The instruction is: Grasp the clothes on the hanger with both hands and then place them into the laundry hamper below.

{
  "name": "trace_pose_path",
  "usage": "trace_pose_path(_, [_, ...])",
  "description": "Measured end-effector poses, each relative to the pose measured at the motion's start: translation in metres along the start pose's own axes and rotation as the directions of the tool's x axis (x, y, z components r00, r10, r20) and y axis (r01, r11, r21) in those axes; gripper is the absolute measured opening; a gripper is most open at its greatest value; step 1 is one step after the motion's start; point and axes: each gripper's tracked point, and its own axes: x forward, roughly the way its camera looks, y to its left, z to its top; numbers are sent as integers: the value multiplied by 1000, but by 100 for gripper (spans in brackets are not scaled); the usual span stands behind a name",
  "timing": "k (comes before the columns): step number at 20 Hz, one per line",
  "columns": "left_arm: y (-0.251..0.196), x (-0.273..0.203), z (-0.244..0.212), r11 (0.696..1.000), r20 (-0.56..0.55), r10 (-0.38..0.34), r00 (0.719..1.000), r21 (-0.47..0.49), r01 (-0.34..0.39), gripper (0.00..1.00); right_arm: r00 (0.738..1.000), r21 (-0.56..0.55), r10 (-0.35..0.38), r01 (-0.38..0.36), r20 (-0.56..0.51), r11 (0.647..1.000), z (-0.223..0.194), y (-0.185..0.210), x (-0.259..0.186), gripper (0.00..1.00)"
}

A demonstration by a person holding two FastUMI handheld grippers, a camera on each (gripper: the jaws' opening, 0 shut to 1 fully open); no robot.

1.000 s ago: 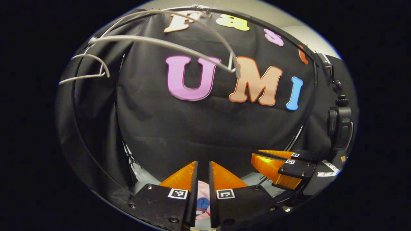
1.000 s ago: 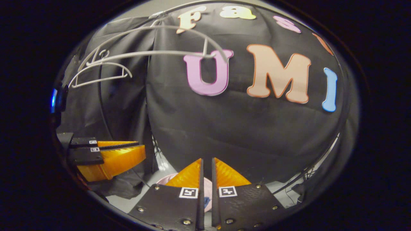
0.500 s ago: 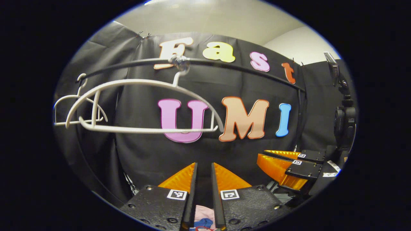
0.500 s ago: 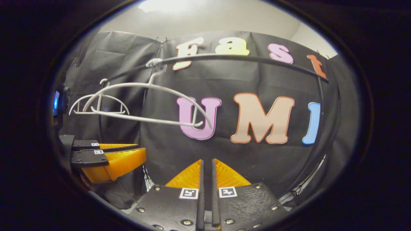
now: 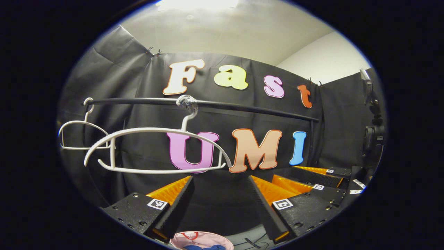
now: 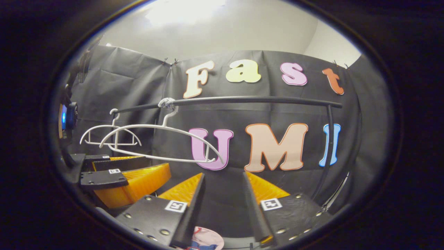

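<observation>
Both tongs have swung upward and parted since the earlier frames, where each pair stood nearly together; the pink laundry hamper (image 5: 203, 240) has slid to the bottom edge, and the rail (image 5: 242, 106) now sits mid-view. Black rail: spans the booth, carrying two white hangers on their hooks. Near hanger (image 5: 156, 151): bare, no garment on it; far hanger (image 5: 78, 135): likewise bare, set toward the rail's end. Laundry hamper: directly below, showing blue and red fabric inside, judged to be the clothes (image 5: 204, 247) already dropped, so placement appears complete. Left tongs (image 5: 222, 194): fingers wide apart, holding nothing. Right tongs (image 6: 223, 189): also apart and empty, beside the left. The spread, raised posture probably reflects release over the hamper followed by withdrawal.
</observation>
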Motion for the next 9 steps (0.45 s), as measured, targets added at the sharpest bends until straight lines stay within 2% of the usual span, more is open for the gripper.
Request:
trace_pose_path(1, [0,0,4,1000,7,1,1000,-1,-1,92,1000,1,-14,14,8,1000,4,-6,-5,77])
trace_pose_path(2, [-2,-2,6,1000,10,3,1000,0,-3,92,1000,5,-25,25,15,1000,8,-11,-9,91])
trace_pose_path(8, [-31,1,15,1000,28,-16,999,23,15,92,994,1,-101,101,42,995,29,-50,-35,91])
trace_pose_path(9, [-38,2,16,1000,26,-21,999,23,21,95,993,3,-110,110,51,994,34,-56,-37,91])
